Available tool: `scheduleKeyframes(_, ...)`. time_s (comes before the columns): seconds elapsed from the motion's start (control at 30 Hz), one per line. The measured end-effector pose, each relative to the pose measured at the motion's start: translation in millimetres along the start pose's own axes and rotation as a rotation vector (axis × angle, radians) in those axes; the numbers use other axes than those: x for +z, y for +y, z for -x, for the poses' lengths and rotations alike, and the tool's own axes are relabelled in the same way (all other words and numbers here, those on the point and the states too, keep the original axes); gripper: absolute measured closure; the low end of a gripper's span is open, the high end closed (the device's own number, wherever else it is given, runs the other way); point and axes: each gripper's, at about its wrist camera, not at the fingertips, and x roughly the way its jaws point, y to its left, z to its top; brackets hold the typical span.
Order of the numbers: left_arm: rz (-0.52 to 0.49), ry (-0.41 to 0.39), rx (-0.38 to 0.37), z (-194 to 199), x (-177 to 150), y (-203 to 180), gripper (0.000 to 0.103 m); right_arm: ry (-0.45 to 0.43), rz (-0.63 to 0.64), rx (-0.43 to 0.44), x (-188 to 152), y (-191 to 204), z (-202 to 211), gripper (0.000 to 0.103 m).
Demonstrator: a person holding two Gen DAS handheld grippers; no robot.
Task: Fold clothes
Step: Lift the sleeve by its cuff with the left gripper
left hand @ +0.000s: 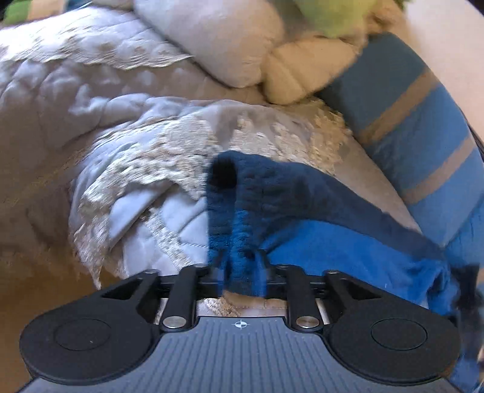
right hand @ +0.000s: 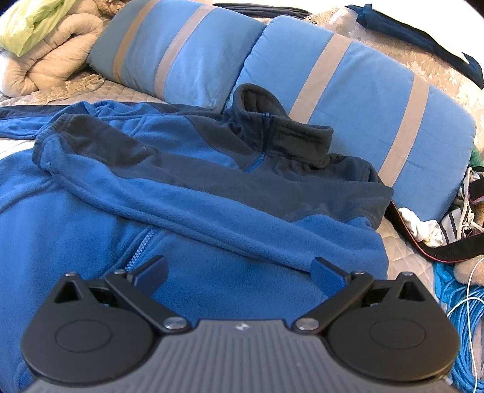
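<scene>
The two-tone blue fleece jacket with a dark navy collar and shoulders (right hand: 211, 187) lies spread across a bed covered by a pale grey quilted bedspread with cream lace trim (left hand: 99, 127). In the right wrist view its collar stands up near the two blue pillows with beige stripes (right hand: 357, 99), one sleeve is folded diagonally across the chest, and the zip runs down toward the camera. The right hand-held gripper (right hand: 239, 272) hovers just above the jacket's lower front, its jaws spread wide apart with nothing between them; the blue fingers (right hand: 328, 276) sit clear of the fabric as far as can be seen.

In the left wrist view, which is blurred, the left hand-held gripper (left hand: 242, 272) has a bunch of the jacket's fleece (left hand: 239, 217), a navy cuff or hem end with brighter blue below, between its jaws. The fabric stands up out of them and covers the fingertips, so whether the pads are pressing it or merely flank it cannot be told. The rest of that piece trails off to the right over the bedspread.

Beyond it lie a plain grey pillow (left hand: 211, 39), a rolled cream comforter (left hand: 302, 72) and something lime green (left hand: 341, 15) on top. At the right edge of the bed a black strap (right hand: 438, 251) and bright blue cord (right hand: 462, 326) lie tangled
</scene>
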Motion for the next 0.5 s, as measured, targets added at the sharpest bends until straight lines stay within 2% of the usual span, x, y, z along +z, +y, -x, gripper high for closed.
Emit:
scheduleKeyframes(0.07, 0.144, 0.000, 0.008, 6, -2, 12, 0.044, -0.002, -0.002, 0.002, 0, 0, 1, 0.000)
scheduleKeyframes(0.27, 0.589, 0.006, -0.266, -1, -14, 57, 0.043, -0.001, -0.002, 0.010, -1, 0, 0, 0.000)
scheduleKeyframes(0.4, 0.770, -0.012, -0.327, -12, -24, 71, 0.043, -0.002, -0.005, 0.011, 0, 0, 0, 0.000)
scheduleKeyframes(0.5, 0.838, -0.051, -0.370, -14, -31, 73, 0.045, 0.000, -0.013, 0.008, 0, -1, 0, 0.000)
